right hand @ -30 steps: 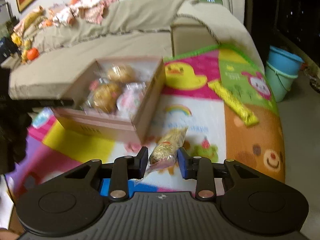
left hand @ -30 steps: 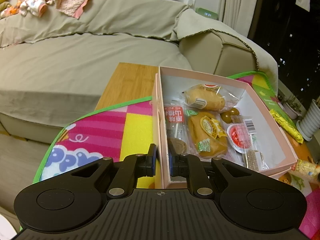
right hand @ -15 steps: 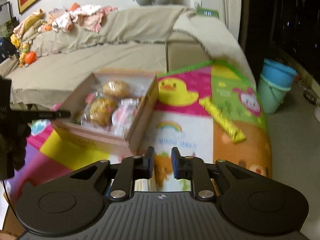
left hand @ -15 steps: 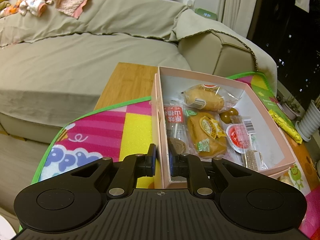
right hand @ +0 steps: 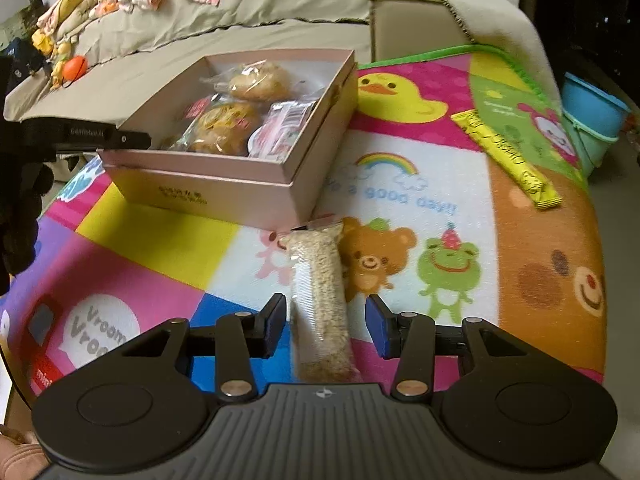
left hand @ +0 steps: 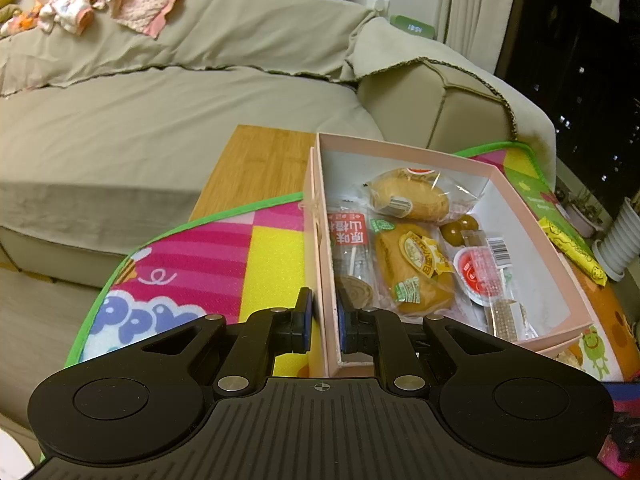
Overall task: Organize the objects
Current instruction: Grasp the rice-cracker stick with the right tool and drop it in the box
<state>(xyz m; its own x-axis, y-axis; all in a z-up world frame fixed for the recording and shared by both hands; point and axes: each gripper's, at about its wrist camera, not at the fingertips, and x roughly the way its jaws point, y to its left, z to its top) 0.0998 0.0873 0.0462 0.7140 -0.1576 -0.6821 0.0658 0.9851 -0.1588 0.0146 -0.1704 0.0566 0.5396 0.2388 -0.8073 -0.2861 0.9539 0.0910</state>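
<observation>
Grain bar packet (right hand: 320,304) is seen between right gripper (right hand: 326,326) fingers, untouched; jaws were just opening. Pink box (left hand: 326,280) wall is clamped by left gripper (left hand: 324,320).

Snack packets (left hand: 412,264) lie in the box (right hand: 224,190) on the mat (right hand: 400,184); a grain bar (right hand: 320,304) lies before the box, a stick packet (right hand: 508,156) to its right

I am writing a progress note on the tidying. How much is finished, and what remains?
Done: several wrapped snacks already lie in the pink cardboard box.

In hand: the left gripper is shut on the box's near wall. The right gripper has just been opening, and the clear packet of grain bar lies on the colourful play mat between its fingers, not pressed.

Left: that packet and the long yellow sachet are outside the box.
</observation>
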